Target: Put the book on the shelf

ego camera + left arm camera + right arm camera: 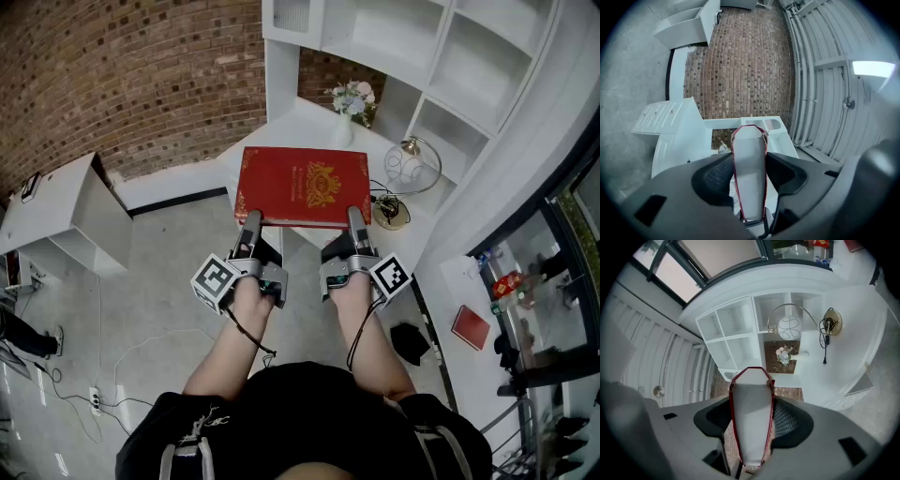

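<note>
**brickfan22:** ok, what's seen going from the left of the head view?

**shelf_lurker:** At the left of the frame a white cabinet (66, 211) is parked on the grey floor (178, 272). A brick wall (141, 75) fills the upper left behind it.

Just left of centre, the left gripper (248, 225) is clamped on the near edge of the book (303, 187), close to its left corner. In the left gripper view the white page edge is squeezed between both ribbed pads, and the red covers are pressed flat against them. So the jaws are held partway apart by the book's thickness, not gaping.

**brickfan22:** and the book itself?

**shelf_lurker:** It's held flat at the centre of the frame, red cover and gold emblem facing up, over the front of the white desk (281, 131). Whether it's touching the desk can't be told. It isn't on the shelf (450, 56), which is seen at the upper right, well apart.

The right gripper (356, 223) is clamped the same way near the right corner. In its own view the pages are pinched between both pads.

Past the far edge, flowers (352, 99) are set on the desk. A gold arc lamp (410, 164) is seen just right of the book. A smaller red book (470, 327) is spotted at the lower right.
</note>
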